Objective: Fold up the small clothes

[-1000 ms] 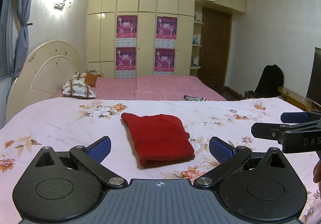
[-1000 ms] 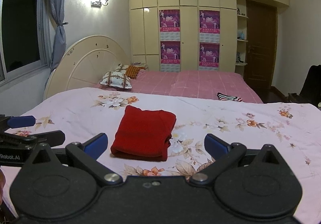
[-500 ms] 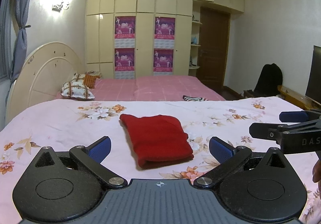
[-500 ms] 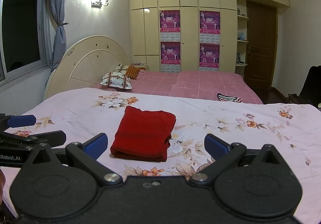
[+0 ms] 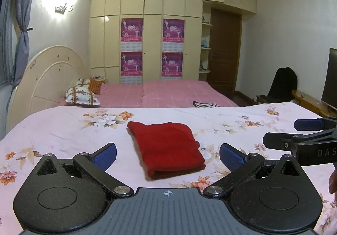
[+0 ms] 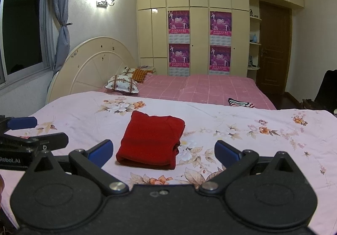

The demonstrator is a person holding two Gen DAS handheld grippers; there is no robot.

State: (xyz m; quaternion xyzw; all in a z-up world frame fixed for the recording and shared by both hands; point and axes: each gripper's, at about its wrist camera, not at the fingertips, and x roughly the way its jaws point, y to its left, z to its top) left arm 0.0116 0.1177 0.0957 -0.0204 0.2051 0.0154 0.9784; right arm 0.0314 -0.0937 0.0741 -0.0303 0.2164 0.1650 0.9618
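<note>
The folded red garment (image 5: 168, 146) looks like soft, matt, fuzzy knit cloth lying on a smooth pink floral cotton-like bedsheet (image 5: 63, 129), while the far cream wardrobe doors (image 5: 153, 3) shine glossy and the near blue gripper pads (image 5: 105, 153) show a fine ribbed rubbery texture.

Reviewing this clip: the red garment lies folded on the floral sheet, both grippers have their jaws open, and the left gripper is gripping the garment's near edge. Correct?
Not quite. The left gripper grips nothing: the left wrist view shows its jaws spread with the red garment lying free between and beyond them. The rest holds: the garment lies folded on the floral sheet, and the right gripper is open too.
</note>
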